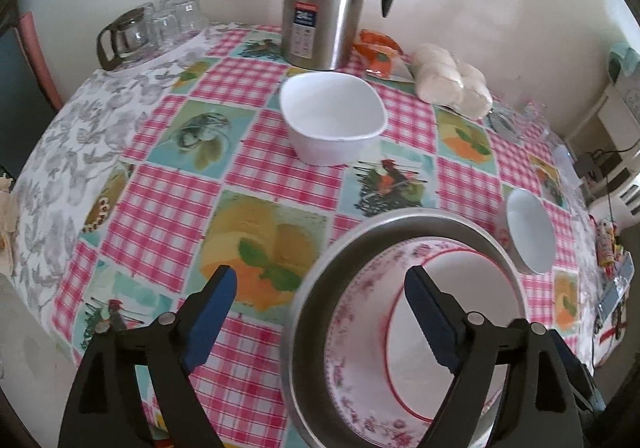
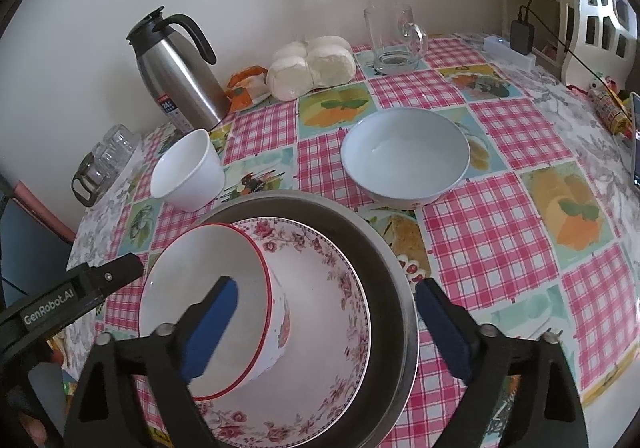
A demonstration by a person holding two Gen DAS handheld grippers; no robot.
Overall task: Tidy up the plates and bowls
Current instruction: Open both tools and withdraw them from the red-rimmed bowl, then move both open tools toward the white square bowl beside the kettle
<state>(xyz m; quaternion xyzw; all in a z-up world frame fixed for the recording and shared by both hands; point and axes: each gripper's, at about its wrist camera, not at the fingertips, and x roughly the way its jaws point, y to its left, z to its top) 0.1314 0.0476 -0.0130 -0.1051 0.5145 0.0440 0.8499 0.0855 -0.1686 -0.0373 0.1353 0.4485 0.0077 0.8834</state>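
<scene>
A stack stands on the checked tablecloth: a red-rimmed bowl [image 2: 180, 280] tilted inside a floral plate [image 2: 320, 288], which lies in a metal pan [image 2: 380, 244]. My right gripper [image 2: 326, 286] is open above it, one finger over the bowl and the other past the pan's right rim. My left gripper [image 1: 320, 276] is open astride the pan's [image 1: 308, 288] left rim, with the floral plate [image 1: 348, 328] below. One left finger [image 2: 120, 268] shows beside the stack. A white squarish bowl [image 1: 332, 120] [image 2: 188, 176] and a pale round bowl [image 1: 530, 236] [image 2: 404, 160] stand apart on the cloth.
A steel thermos jug [image 1: 324, 0] stands at the back by the wall, with a glass pot and tumblers [image 1: 152, 28] to its left. An orange packet [image 1: 380, 56], bagged buns [image 1: 452, 84] and a glass mug [image 2: 394, 40] line the back. A charger block [image 2: 520, 36] sits far right.
</scene>
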